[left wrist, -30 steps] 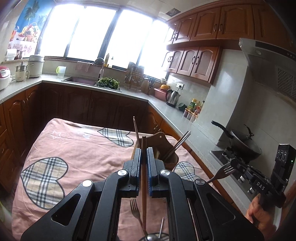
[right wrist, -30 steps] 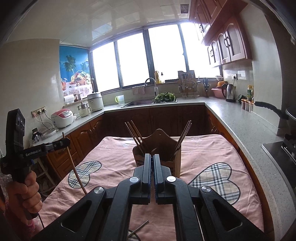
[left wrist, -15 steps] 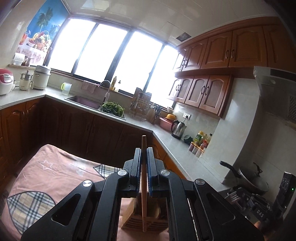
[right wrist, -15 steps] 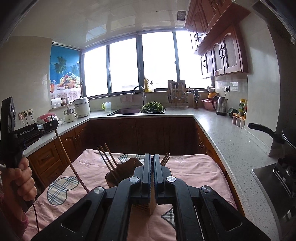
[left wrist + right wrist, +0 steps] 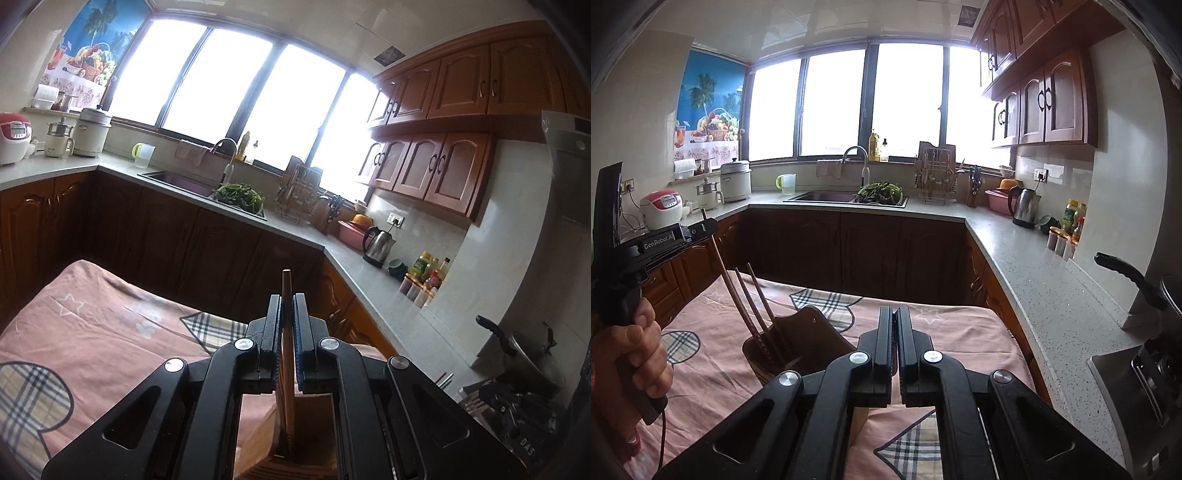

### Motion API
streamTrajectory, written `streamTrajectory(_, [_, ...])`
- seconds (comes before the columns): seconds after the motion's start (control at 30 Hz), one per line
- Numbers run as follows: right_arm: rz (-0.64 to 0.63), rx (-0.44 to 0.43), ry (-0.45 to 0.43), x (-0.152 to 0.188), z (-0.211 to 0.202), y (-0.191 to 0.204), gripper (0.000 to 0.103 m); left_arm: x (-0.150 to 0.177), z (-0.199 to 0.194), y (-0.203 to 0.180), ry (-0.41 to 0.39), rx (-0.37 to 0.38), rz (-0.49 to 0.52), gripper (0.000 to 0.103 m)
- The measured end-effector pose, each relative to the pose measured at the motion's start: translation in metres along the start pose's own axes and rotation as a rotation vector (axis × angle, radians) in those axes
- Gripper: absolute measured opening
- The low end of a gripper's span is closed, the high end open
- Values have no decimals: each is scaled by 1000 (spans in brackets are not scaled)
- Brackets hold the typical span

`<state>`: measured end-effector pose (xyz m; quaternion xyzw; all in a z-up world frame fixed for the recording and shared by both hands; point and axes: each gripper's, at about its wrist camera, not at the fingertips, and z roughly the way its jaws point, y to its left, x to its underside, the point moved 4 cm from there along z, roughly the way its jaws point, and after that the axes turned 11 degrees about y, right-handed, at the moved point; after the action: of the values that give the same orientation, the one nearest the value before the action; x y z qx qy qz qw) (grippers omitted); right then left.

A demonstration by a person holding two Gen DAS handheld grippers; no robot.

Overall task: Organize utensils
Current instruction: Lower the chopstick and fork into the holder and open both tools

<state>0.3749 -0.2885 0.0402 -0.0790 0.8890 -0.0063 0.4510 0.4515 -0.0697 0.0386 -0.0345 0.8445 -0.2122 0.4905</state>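
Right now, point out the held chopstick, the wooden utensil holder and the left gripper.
held chopstick (image 5: 286, 332): left wrist view, shaft between the pads.
wooden utensil holder (image 5: 816, 338): right wrist view, its raised back panel.
left gripper (image 5: 708, 226): right wrist view, fingertips around the chopstick.

My right gripper (image 5: 896, 354) hangs with its jaws pressed together, empty, above the pink-clothed table (image 5: 945, 332). At my left, my left gripper (image 5: 703, 227) pinches a chopstick (image 5: 726, 280) whose lower end stands in the wooden holder (image 5: 805, 345) beside two others.
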Motion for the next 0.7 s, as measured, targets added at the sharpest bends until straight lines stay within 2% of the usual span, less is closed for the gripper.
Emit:
streamTrajectory(0.1, [-26, -20, 42, 5, 19, 8, 2, 11, 14, 0, 43, -12, 28, 5])
streamTrajectory(0.3, [-49, -64, 124, 13, 51, 20, 2, 14, 16, -6, 39, -31, 92, 6])
streamTrajectory(0.7, [7, -77, 109, 10, 54, 11, 2, 26, 27, 1, 95, -26, 107, 7])
